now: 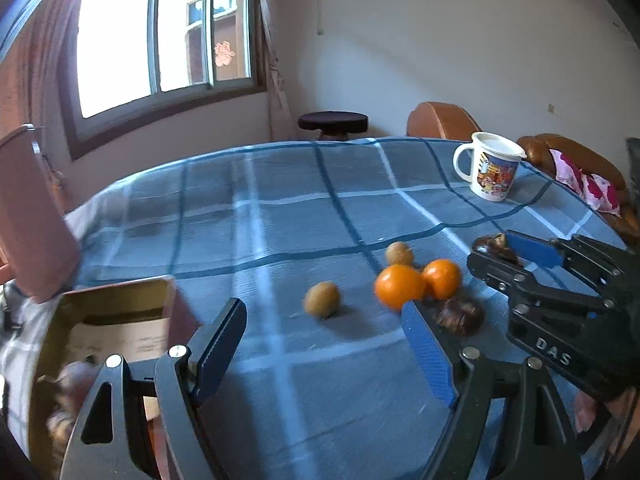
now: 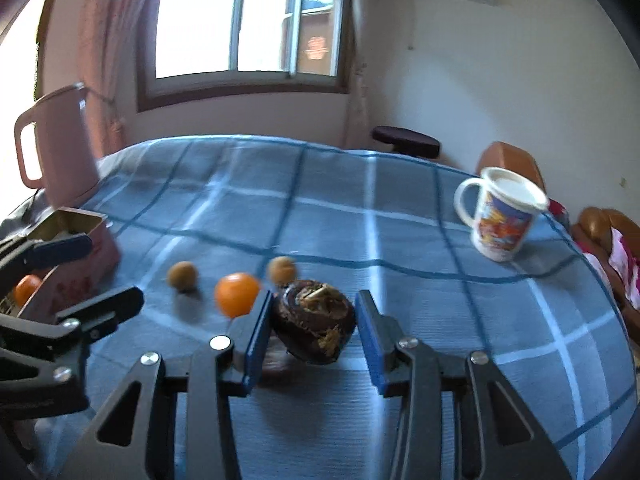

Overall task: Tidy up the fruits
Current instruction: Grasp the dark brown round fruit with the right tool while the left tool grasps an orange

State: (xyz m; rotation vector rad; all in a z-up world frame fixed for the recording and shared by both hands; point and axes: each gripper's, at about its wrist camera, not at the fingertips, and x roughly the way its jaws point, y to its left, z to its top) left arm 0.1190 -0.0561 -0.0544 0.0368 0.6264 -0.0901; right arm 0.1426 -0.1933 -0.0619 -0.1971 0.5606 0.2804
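On the blue checked tablecloth (image 1: 280, 208) lie two oranges (image 1: 399, 286), (image 1: 442, 278), two small brown fruits (image 1: 322, 299), (image 1: 399, 254) and a dark brown fruit (image 1: 460, 316). My left gripper (image 1: 324, 344) is open and empty, above the cloth beside a pink tin box (image 1: 108, 320). My right gripper (image 2: 314, 332) holds a dark brown fruit (image 2: 314, 322) between its blue pads (image 2: 256, 336), lifted off the cloth. It also shows in the left wrist view (image 1: 512, 254), at the right of the oranges. The box (image 2: 76, 264) holds an orange (image 2: 26, 288).
A white printed mug (image 1: 490, 170) with a lid stands at the table's far right. A pink jug (image 2: 60, 144) stands at the far left beside the box. A dark stool (image 1: 332, 122) and brown sofa (image 1: 568, 156) lie beyond the table.
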